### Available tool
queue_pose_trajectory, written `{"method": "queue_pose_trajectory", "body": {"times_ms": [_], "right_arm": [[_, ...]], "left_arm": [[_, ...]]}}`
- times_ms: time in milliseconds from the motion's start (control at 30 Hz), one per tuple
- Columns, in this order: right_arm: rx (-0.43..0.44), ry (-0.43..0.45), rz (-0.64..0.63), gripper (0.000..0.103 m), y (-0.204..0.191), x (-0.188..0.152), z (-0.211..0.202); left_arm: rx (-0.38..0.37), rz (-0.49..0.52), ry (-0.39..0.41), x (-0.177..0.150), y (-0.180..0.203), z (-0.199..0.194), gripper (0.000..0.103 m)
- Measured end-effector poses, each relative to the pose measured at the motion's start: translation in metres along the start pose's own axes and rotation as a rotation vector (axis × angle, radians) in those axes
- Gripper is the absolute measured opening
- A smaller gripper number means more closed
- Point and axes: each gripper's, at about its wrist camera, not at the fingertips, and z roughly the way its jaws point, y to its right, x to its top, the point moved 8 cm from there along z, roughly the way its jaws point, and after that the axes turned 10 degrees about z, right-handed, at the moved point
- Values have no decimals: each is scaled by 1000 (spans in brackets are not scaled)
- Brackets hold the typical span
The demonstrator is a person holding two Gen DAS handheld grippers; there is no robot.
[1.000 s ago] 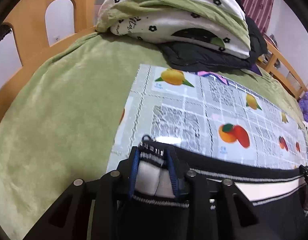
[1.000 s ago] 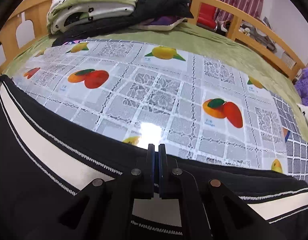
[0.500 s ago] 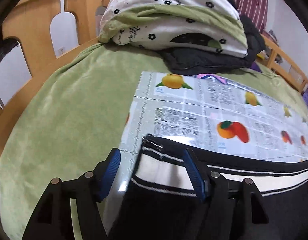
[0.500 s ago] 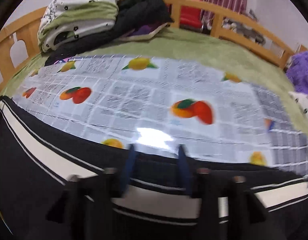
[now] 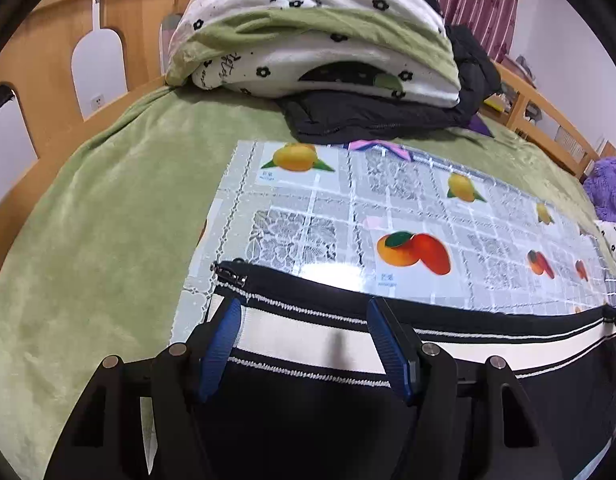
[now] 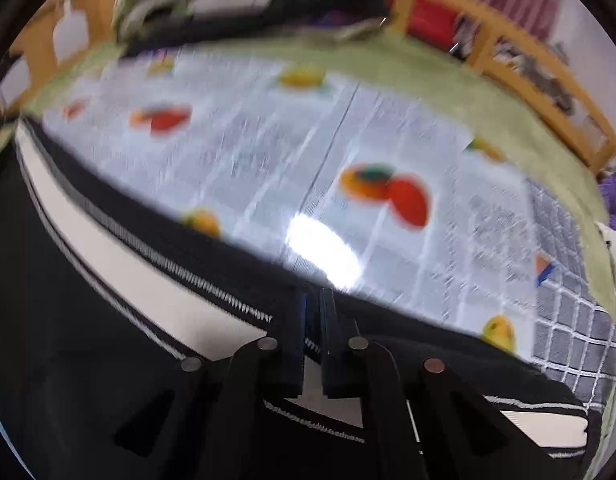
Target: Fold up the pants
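1. Pants (image 5: 347, 412): black knit with a cream band between two white-stitched lines along the side; a zipper end shows at the far left corner. They lie flat on the fruit-print plastic cover (image 5: 407, 208), which is spread over the green bed blanket (image 5: 108, 220)
2. Handling, judged: soft, light and limp; the cloth will sag and drag, and the glossy cover lets it slide. The striped edge and corners look the best places to pinch, one at each end
3. Left gripper (image 5: 304, 344): jaws stand apart over the cream band near the zipper corner, pads pressing on nothing
4. Right gripper (image 6: 312, 336): jaws together at the dark edge of the pants; the view is blurred, so whether cloth is pinched between them cannot be told
5. Beyond the cover: folded bedding (image 5: 315, 36) stacked on a dark jacket (image 5: 371, 120)
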Motion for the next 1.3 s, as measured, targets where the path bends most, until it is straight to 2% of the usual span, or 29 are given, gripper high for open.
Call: {"method": "queue_pose_trajectory", "body": {"times_ms": [67,167,200,300,333,367,433,533,567,633,700,867,933,967,1000,1133,1233,1300], "right_arm": [[36,34,47,5,4,5,-4],[4,-35,64,7,6,-8,29],[-18,-8,60,11,5,-8,30],[-10,-15,94,13,9,-5,18],[-7,16,122,13,17,-3,5],[-52,75,147,14,30,-1,-10],[-129,112,197,19,56,-5,-24],[-229,16,263,19,98,-30,-7],[-216,-20,287,19,106,-40,4],[-180,6,295,19,109,-41,6],[-176,5,312,19,110,-42,5],[-215,-12,338,20,107,-35,2],[-247,-5,373,32,104,-30,-12],[-253,5,391,46,99,-28,-20],[-244,17,402,51,90,-25,-30],[-221,63,383,51,39,-18,-67],[-211,50,360,51,-5,-21,-86],[-121,32,365,51,-41,-23,-95]], "left_arm": [[-5,-13,-4,3,0,3,63],[-6,-23,-35,5,4,13,63],[7,-17,-41,5,4,14,63],[37,-4,-16,5,-2,8,63],[40,-5,-3,5,-5,6,64],[40,-7,3,5,-9,7,64],[52,0,-26,2,-14,17,64],[166,34,-75,-3,-32,39,64],[183,18,-83,-6,-40,45,64],[131,-47,-118,-13,-51,59,71],[72,-110,-133,-17,-58,67,72],[111,-118,-81,-9,-63,39,71],[146,-91,-71,-6,-64,21,71],[161,-74,-63,-6,-65,8,71],[159,-66,-59,-6,-65,0,71],[105,-76,-44,-21,-66,-44,71],[15,-109,-58,-48,-59,-70,69],[-45,-140,-76,-73,-51,-82,69]]}}
